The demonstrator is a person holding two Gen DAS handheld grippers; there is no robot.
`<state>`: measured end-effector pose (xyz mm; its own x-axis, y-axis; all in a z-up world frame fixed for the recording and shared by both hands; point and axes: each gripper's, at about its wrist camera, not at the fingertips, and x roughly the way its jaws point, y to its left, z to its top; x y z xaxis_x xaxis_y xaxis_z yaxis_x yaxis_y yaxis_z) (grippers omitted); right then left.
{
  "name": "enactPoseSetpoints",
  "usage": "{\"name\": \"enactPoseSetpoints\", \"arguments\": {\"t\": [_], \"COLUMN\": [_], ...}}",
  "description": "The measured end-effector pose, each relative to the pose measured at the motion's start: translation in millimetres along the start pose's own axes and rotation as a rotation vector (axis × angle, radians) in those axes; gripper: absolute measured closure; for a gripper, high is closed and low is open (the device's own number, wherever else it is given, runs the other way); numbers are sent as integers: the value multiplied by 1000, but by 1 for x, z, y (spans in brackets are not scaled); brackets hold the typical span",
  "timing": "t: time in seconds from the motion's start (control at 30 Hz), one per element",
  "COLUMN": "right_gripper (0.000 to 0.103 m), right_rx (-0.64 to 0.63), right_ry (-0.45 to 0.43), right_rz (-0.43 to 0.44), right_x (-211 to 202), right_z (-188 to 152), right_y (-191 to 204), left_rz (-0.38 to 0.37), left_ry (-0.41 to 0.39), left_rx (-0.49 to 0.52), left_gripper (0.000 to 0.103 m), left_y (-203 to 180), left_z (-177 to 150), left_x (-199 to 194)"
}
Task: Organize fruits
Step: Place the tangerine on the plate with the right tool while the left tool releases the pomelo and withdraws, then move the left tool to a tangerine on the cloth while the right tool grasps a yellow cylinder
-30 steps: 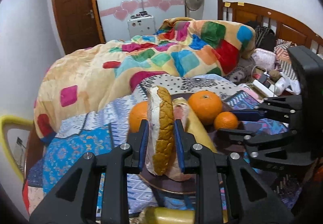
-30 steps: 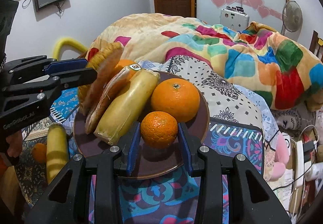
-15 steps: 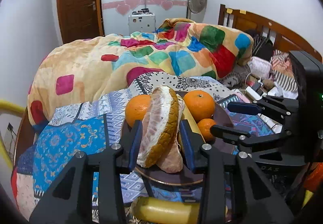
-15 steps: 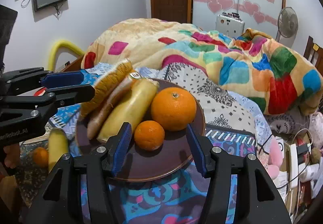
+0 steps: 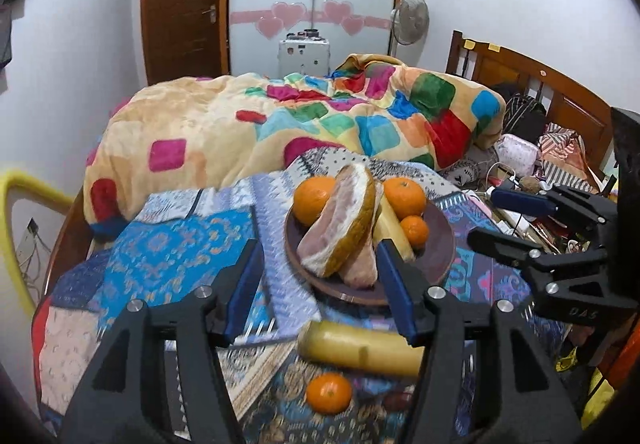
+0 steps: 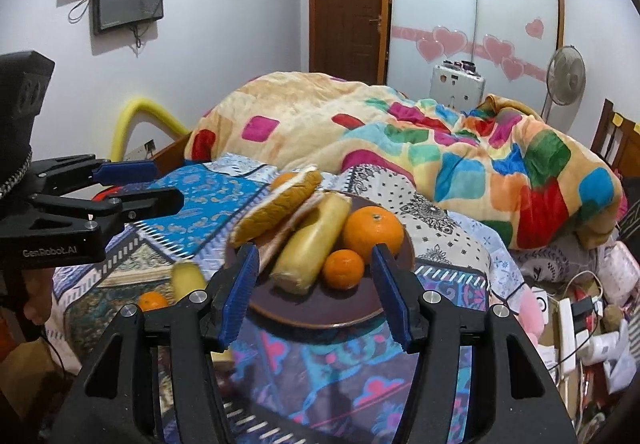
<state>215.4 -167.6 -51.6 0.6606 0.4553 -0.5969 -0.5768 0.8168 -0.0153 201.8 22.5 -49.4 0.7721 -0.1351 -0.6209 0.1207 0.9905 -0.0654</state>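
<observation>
So there's a round dark brown plate [image 5: 442,240] sitting on a patterned blue and purple bedspread [image 5: 168,256] on the bed, and most of the fruit is piled on it; a big pomelo wedge with yellow rind and pinkish flesh [image 5: 340,228] leans across the middle, a second pale wedge [image 5: 362,264] tucked under it; a long yellow banana-like fruit [image 6: 312,240] lies right beside those, touching them; a large orange [image 6: 374,228] sits at the far right of the plate with a small orange [image 6: 343,269] just in front of it, and another orange [image 5: 312,198] peeks out behind the wedge on the left side.

Off the plate, nearer the camera, a second long yellow fruit [image 5: 360,348] lies crossways on the bedspread with a small loose orange [image 5: 329,392] just below it; both a bit blurred.

Left tongs [image 5: 322,288] have their blue pads spread apart and the jaws are opening, nothing pinched, the pomelo wedge only lines up beyond the gap; right tongs [image 6: 316,292] are let go too, pads well apart with the small orange seen past them on the plate, not touched.

Behind it all a bright patchwork blanket in orange, pink, green and blue [image 6: 440,148] is heaped on the bed; wooden headboard [image 5: 552,96] off to the side.
</observation>
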Motion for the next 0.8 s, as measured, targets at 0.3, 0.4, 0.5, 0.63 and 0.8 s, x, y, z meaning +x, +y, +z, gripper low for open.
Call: {"name": "enactPoseSetpoints", "arguments": {"t": [0.3, 0.4, 0.5, 0.63, 0.8], "right_gripper": [49, 49, 49, 49, 49], "right_rx": [-12, -13, -17, -34, -49], "right_ry": [28, 48, 74, 109, 127], "right_rz": [33, 46, 63, 86, 111], "right_x": [1, 6, 13, 23, 31], "right_z": [-18, -24, -32, -40, -43], "right_y": [20, 25, 30, 40, 46], "left_rz": [24, 15, 3, -29, -64], "left_ry": [83, 118, 146, 173, 189], "left_rx": [-38, -55, -60, -59, -50], "left_gripper": [42, 42, 42, 42, 44], "left_y": [16, 20, 22, 17, 9], "left_z": [-43, -57, -68, -80, -87], "left_x": [-3, 2, 8, 14, 17]}}
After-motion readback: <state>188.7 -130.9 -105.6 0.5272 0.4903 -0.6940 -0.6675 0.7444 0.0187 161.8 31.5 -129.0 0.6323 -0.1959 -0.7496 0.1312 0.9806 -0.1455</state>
